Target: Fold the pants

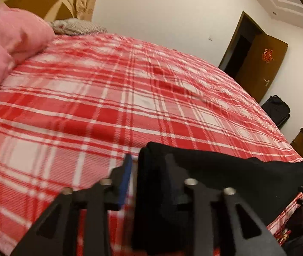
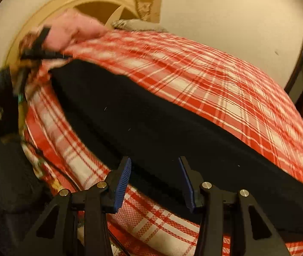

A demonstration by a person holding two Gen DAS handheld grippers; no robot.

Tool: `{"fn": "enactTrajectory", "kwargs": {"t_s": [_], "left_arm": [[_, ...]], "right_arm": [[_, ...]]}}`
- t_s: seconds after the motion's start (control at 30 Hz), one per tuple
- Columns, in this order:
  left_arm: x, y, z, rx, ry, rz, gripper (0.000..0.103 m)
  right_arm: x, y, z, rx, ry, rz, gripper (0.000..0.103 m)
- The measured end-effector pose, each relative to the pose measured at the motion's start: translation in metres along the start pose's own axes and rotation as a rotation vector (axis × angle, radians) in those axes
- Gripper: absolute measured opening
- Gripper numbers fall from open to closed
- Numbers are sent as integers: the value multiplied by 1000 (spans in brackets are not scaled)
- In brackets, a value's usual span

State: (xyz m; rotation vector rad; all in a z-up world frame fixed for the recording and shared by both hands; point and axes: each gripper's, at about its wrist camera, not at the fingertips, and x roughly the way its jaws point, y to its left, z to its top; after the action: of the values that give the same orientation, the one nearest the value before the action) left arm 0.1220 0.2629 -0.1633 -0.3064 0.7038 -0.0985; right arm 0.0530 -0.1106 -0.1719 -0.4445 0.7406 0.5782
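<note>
White walls stand behind a big bed (image 1: 87, 106) covered with a red and white checked blanket (image 2: 226, 89). Near the head of the bed, a pink quilt (image 1: 8, 49) is bunched up, and a grey striped pillow (image 1: 76, 26) lies just beside it. Past the far side of the bed a brown door (image 1: 260, 64) stands open, with a red paper decoration (image 1: 268, 55) on it. A black bag (image 1: 277, 108) sits on the floor near that door.

Black pants (image 2: 151, 128) lie on the bed, stretched out in a long dark band close to the near edge of the bed.

One end of the pants is folded into a thick bundle at the left gripper (image 1: 149, 164). That gripper is partly open. Its blue pad (image 1: 125, 179) on one side has a strip of blanket showing between it and the cloth. The other finger is wrapped up in the black cloth and mostly hidden, so I cannot tell if it is pinching the pants.

The right gripper (image 2: 154, 164) is at the other end of the pants, near the edge of the bed. Its two fingers (image 2: 123, 179) are spread apart, and the black cloth shows between them. The blue pads do not press on the cloth, so this gripper has let go
</note>
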Motion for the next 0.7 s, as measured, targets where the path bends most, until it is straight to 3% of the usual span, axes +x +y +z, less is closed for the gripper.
{"fn": "enactTrajectory", "kwargs": {"t_s": [0.17, 0.33, 0.4, 0.43, 0.47, 0.7], "left_arm": [[-30, -17, -16, 14, -33, -44, 60], [0, -40, -31, 95, 44, -41, 61], [10, -45, -37, 119, 68, -18, 61], [13, -48, -39, 151, 57, 8, 61], [14, -50, -40, 174, 51, 22, 61], [4, -33, -36, 158, 69, -14, 61]], "right_arm": [[20, 8, -5, -79, 58, -69, 47], [40, 2, -4, -95, 92, -121, 47], [43, 4, -3, -106, 98, -116, 38], [42, 4, -2, -102, 95, -107, 18], [39, 4, -1, -94, 87, -100, 8], [3, -3, 5, -36, 31, -38, 4]]}}
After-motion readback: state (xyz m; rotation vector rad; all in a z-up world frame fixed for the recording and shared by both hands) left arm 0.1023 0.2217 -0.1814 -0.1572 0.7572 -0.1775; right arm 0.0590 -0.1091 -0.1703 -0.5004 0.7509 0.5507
